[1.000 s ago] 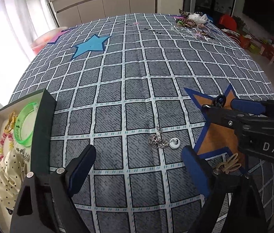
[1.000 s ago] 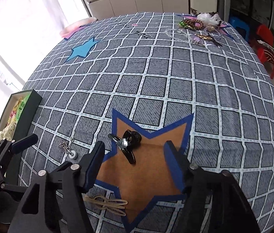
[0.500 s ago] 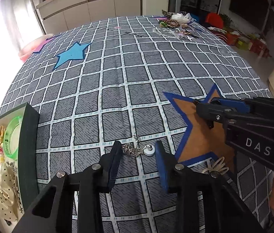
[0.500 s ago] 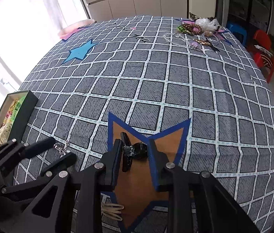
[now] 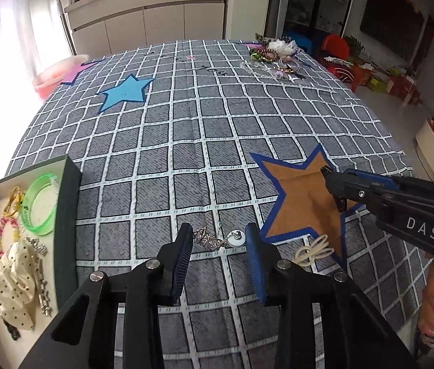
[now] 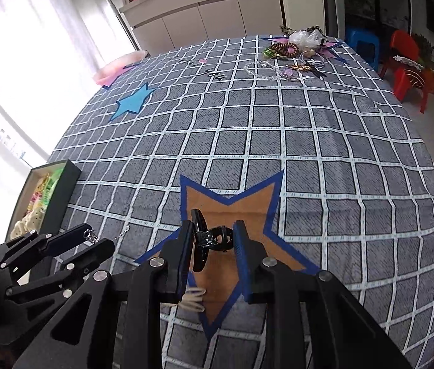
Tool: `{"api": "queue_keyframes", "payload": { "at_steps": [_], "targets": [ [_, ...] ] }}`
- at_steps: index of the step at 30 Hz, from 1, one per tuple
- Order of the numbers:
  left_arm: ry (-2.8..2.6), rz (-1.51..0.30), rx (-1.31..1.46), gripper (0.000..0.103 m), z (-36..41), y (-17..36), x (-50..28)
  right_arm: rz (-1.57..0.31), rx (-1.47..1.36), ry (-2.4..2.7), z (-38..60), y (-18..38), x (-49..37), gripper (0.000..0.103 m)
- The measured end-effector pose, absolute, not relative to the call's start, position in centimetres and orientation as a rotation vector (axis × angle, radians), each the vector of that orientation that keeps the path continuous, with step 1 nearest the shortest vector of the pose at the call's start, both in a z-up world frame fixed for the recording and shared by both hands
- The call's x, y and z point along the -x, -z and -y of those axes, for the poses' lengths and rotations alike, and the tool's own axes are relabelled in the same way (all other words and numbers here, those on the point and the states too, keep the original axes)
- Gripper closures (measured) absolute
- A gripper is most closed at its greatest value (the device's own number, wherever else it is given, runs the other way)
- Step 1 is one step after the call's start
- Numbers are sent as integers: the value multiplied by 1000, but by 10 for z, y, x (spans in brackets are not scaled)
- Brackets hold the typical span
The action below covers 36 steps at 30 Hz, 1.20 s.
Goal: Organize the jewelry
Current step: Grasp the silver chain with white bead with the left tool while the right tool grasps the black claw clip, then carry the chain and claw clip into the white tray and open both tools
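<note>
My left gripper [image 5: 219, 241] is shut on a silver chain with a white round pendant [image 5: 217, 240], held just over the checked cloth; the chain spans the gap between the pads. My right gripper [image 6: 212, 240] is shut on a black hair claw clip [image 6: 209, 240] and holds it above the brown star patch [image 6: 232, 215]. In the left wrist view the right gripper [image 5: 335, 190] hangs over that star [image 5: 303, 203]. The left gripper [image 6: 94, 240] shows at lower left in the right wrist view.
A dark green box [image 5: 69, 215] at the left holds a green bangle [image 5: 41, 206], bead strings and a dotted scrunchie [image 5: 14, 289]. Beige elastic bands [image 5: 312, 250] lie by the brown star. A pile of jewelry [image 6: 294, 52] sits at the far edge. A blue star patch [image 5: 124, 92] lies far left.
Both grippers went from wide open to closed, the left on the chain, the right on the hair clip. Both have since lifted up and drawn back from the cloth with their items.
</note>
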<state>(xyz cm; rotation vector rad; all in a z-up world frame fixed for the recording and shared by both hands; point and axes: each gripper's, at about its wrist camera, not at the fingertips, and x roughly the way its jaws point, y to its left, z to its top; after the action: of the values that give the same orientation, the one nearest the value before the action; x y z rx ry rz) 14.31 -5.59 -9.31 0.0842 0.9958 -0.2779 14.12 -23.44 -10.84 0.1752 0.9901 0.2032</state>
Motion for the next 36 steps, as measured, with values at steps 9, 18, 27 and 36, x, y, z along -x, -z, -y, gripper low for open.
{"api": "queue_keyframes", "payload": {
  "at_steps": [9, 18, 27, 36],
  "targets": [
    [278, -981, -98, 60, 41, 73, -114, -971, -230, -216, 232, 92, -108, 74],
    [279, -941, -87, 60, 19, 56, -86, -966, -232, -219, 217, 84, -82, 74],
    [264, -905, -66, 60, -14, 45, -64, -953, -225, -225, 200, 72, -67, 74],
    [230, -880, -36, 60, -53, 38, -48, -941, -189, -257, 168, 61, -58, 74]
  ]
}}
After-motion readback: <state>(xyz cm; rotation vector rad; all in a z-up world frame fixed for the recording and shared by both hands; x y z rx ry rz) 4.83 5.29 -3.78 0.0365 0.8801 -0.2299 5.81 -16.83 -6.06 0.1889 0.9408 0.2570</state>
